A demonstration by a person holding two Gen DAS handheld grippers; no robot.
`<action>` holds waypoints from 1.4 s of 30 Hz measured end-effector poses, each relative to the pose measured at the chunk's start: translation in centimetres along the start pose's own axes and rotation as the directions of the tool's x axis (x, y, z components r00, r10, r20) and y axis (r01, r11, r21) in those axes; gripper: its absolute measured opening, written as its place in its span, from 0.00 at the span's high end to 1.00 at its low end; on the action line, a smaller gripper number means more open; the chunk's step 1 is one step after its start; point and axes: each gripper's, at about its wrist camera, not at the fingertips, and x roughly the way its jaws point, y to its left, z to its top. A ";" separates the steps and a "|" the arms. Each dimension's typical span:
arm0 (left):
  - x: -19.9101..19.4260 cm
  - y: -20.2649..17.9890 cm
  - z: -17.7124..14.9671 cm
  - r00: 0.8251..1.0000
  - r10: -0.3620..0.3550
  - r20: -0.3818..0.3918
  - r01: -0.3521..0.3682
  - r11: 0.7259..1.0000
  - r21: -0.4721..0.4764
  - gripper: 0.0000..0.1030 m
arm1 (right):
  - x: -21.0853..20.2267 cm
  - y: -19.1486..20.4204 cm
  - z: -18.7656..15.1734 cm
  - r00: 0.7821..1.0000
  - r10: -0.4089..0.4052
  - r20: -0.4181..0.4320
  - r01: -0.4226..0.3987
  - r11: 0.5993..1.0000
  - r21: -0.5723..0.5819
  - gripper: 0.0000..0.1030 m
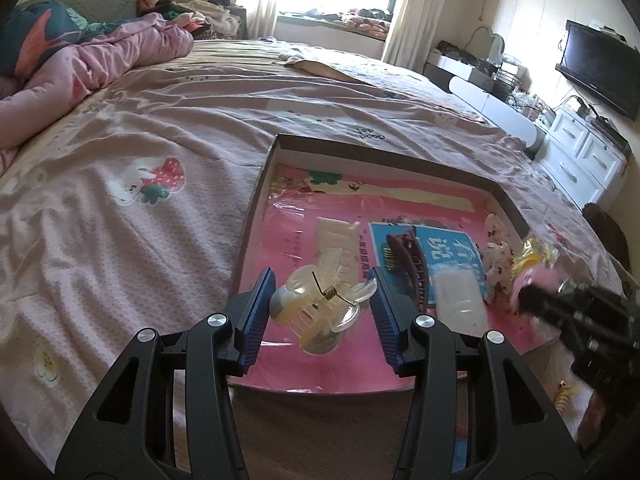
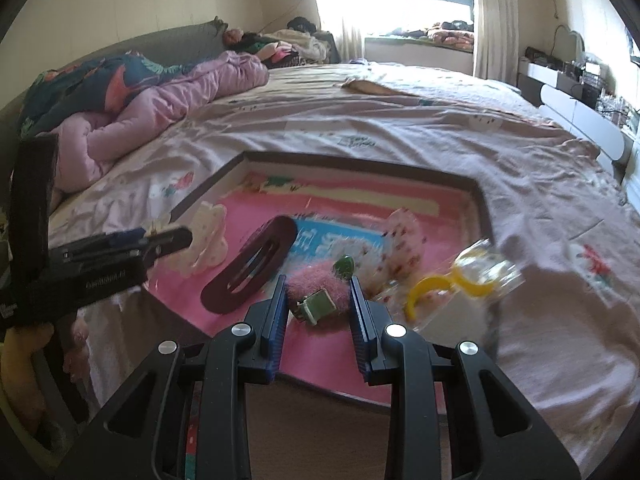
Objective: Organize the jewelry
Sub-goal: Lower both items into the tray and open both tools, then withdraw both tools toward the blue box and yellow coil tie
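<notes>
A shallow brown box (image 1: 256,200) with a pink lining lies on the bed; it also shows in the right wrist view (image 2: 208,184). My left gripper (image 1: 322,300) is shut on a clear cream claw clip (image 1: 320,308) and holds it over the box's near part. My right gripper (image 2: 319,308) is shut on a fuzzy pink clip with green jaws (image 2: 320,292), over the box's near edge. A dark maroon hair clip (image 1: 408,260) lies in the box, also in the right wrist view (image 2: 250,264). A white spotted clip (image 1: 498,264) lies at the right.
A clear bag with yellow pieces (image 2: 460,280) lies on the box's right edge. A white comb-like piece (image 1: 336,236) lies on the lining. A pink quilt (image 1: 80,68) is heaped at the far left of the bed. White drawers (image 1: 576,152) and a television (image 1: 600,68) stand at the right.
</notes>
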 end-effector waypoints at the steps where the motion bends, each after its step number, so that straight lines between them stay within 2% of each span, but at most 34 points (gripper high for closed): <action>1: 0.0 0.1 0.0 1.000 0.004 0.002 -0.004 1.000 -0.002 0.62 | 0.1 0.1 -0.1 1.000 0.002 -0.004 -0.002 1.000 -0.002 0.73; 7: 0.1 0.7 0.3 1.000 0.016 0.007 -0.016 1.000 -0.013 0.62 | 1.1 1.1 -0.8 0.999 0.036 -0.034 -0.036 0.999 -0.001 0.73; 16: 0.4 1.3 0.4 1.000 0.027 -0.005 -0.027 0.999 -0.031 0.62 | 1.6 1.2 -1.2 0.998 0.038 -0.058 -0.037 0.999 0.017 0.70; 18: 0.4 1.2 0.3 0.999 0.031 -0.006 -0.031 0.999 -0.026 0.62 | 1.5 1.0 -1.4 0.998 0.040 -0.057 -0.039 0.999 0.024 0.68; 20: 0.3 1.2 0.3 1.000 0.025 -0.008 -0.025 0.999 -0.029 0.62 | 1.3 0.9 -1.5 0.998 0.042 -0.053 -0.040 0.999 0.028 0.60; 24: 0.1 1.2 0.2 1.000 0.020 -0.011 -0.020 0.999 -0.029 0.62 | 0.4 0.7 -1.5 0.999 0.031 -0.032 -0.030 0.999 0.032 0.52; 25: 0.0 1.2 0.2 1.000 0.015 -0.008 -0.015 0.999 -0.031 0.61 | -0.1 0.6 -1.5 0.999 0.026 -0.018 -0.026 0.999 0.033 0.48; 26: -0.1 1.0 0.2 1.000 0.011 -0.004 -0.011 0.999 -0.030 0.54 | -0.7 0.5 -1.5 1.000 0.021 -0.001 -0.021 0.999 0.034 0.44; 28: -0.9 0.7 0.1 1.000 0.004 0.017 -0.004 1.000 -0.022 0.47 | -1.9 0.4 -1.5 0.999 0.005 0.037 -0.007 0.999 0.034 0.39; 30: -1.7 0.4 0.1 0.999 -0.006 0.037 0.006 1.000 -0.015 0.45 | -3.4 0.2 -1.5 0.997 -0.016 0.078 0.013 0.999 0.033 0.34; 32: -2.8 0.1 0.0 0.997 -0.025 0.071 0.026 1.000 -0.013 0.37 | -5.2 -0.1 -1.7 0.991 -0.047 0.128 0.043 0.998 0.036 0.27; 36: -5.2 -0.8 -0.3 0.990 -0.044 0.133 0.042 0.999 0.018 0.28 | -8.6 -0.9 -2.3 0.973 -0.090 0.213 0.077 0.995 0.066 0.21; 42: -8.3 -1.8 -0.8 0.977 -0.074 0.201 0.063 0.996 0.058 0.22 | -12.1 -2.0 -3.6 0.953 -0.130 0.272 0.104 0.989 0.109 0.19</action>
